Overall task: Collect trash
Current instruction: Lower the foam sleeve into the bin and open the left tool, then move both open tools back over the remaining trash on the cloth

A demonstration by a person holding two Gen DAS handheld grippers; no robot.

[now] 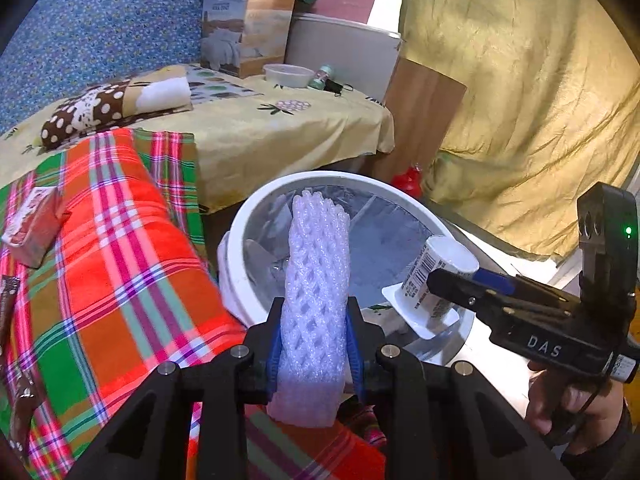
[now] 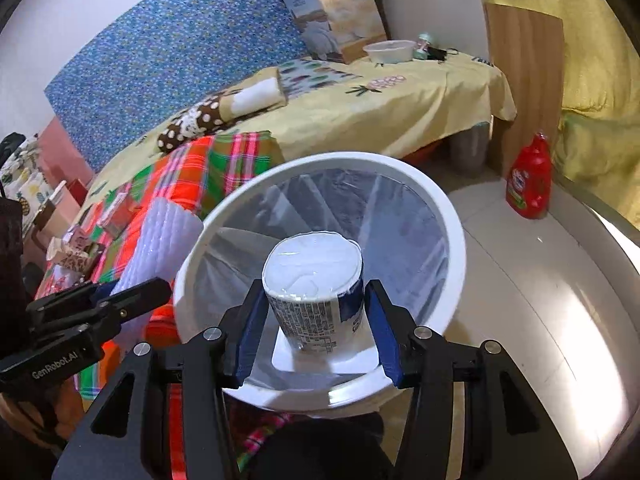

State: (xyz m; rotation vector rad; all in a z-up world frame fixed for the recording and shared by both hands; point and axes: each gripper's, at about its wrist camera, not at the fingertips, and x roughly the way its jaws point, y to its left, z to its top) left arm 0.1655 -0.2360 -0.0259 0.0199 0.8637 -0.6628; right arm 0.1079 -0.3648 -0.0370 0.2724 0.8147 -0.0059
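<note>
A white foam net sleeve [image 1: 316, 292] stands upright between the blue pads of my left gripper [image 1: 315, 314], which is shut on it at the near left rim of the white bin [image 1: 240, 236]. The bin has a clear liner and a round white rim [image 2: 452, 216]. An upside-down white plastic cup [image 2: 314, 280] with a printed label is held over the bin's mouth by my right gripper [image 2: 315, 300], shut on its sides. The left wrist view shows that cup [image 1: 432, 276] tilted in the right gripper [image 1: 444, 280]. From the right wrist, the foam sleeve [image 2: 160, 236] and left gripper [image 2: 132, 300] appear at left.
A bright plaid cloth [image 1: 120, 260] covers the bed beside the bin, with small cartons [image 1: 32, 224] lying on it. A red bottle [image 2: 528, 180] stands on the tiled floor behind the bin. A box [image 1: 248, 28] and bowl [image 1: 288, 74] sit on the yellow bedsheet.
</note>
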